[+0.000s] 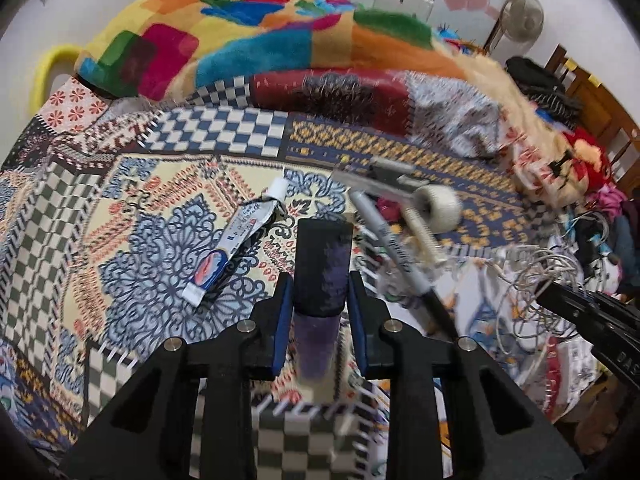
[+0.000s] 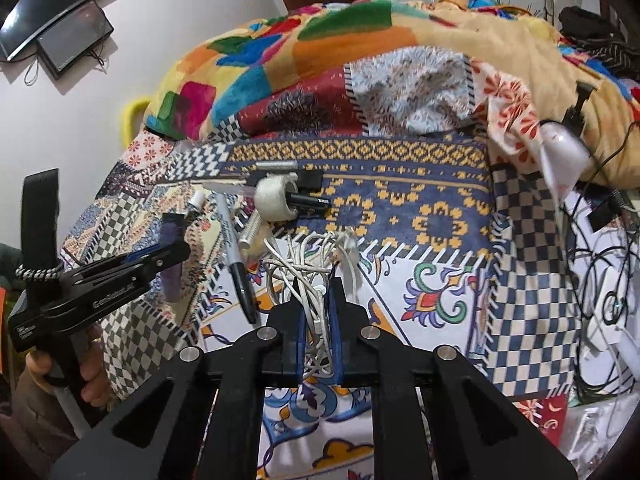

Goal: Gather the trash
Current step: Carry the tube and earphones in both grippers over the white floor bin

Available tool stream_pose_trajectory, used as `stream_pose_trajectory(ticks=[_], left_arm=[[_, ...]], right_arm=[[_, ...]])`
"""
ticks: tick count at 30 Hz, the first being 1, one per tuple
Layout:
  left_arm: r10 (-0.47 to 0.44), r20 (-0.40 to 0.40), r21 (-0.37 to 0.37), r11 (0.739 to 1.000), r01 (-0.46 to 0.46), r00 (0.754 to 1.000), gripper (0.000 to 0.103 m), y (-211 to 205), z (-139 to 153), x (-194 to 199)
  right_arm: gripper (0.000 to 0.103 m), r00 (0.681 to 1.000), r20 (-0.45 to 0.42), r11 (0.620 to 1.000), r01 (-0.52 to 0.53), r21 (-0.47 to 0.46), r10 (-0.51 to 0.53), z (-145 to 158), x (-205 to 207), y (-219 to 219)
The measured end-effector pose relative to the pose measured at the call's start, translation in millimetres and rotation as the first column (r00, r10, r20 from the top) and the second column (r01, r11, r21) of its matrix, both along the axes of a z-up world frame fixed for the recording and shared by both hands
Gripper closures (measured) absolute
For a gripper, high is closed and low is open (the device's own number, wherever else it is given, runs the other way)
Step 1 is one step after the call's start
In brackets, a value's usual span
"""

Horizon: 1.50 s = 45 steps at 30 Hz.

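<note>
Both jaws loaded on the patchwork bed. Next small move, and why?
Probably lift the right gripper a little higher. Its jaws are shut on the tangled white cable, but loops still trail on the patterned bedspread beside the black-capped grey marker pen. The left gripper already holds the dark purple bottle with the black cap, so it can wait.
</note>
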<state>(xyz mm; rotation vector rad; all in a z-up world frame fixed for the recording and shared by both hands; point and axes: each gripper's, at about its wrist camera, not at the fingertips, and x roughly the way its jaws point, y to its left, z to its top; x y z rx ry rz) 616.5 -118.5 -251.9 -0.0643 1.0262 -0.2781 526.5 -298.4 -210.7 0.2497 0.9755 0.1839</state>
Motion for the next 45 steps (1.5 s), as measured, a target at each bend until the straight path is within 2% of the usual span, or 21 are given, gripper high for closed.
stream_pose_trajectory(ticks=[7,11,14,21,27,35,45], left_arm=[[0.0,0.085,-0.006,1.0,0.001,0.996,0.078,6,58,-42],[0.023,0.14,-0.035,0.999,-0.018,0.99,0.077,16,96,-73],[0.045,0.193,-0.039,0.999,-0.038,0.98,0.078,27,126,-103],[0.105,0.273,-0.049,0.994,-0.095,0.956,0.078,63,176,-168],[0.151,0.315,-0.056,0.988,-0.141,0.937,0.078,99,199,-232],[0.225,0.348,-0.061,0.974,-0.218,0.91,0.078,152,213,-309],[0.332,0.364,-0.036,0.939,-0.343,0.87,0.078,218,205,-393]], right_arm=[[0.094,0.996,0.085,1.0,-0.014,-0.005,0.014,48,-23,8],[0.094,0.992,0.126,0.999,-0.032,-0.01,0.033,78,-41,18],[0.094,0.986,0.159,0.998,-0.056,-0.015,0.058,99,-57,29],[0.094,0.967,0.223,0.992,-0.122,-0.028,0.125,142,-101,61],[0.094,0.944,0.267,0.981,-0.185,-0.06,0.195,165,-143,96],[0.094,0.905,0.301,0.953,-0.289,-0.086,0.301,179,-193,148],[0.094,0.831,0.302,0.883,-0.452,-0.122,0.467,174,-243,231]])
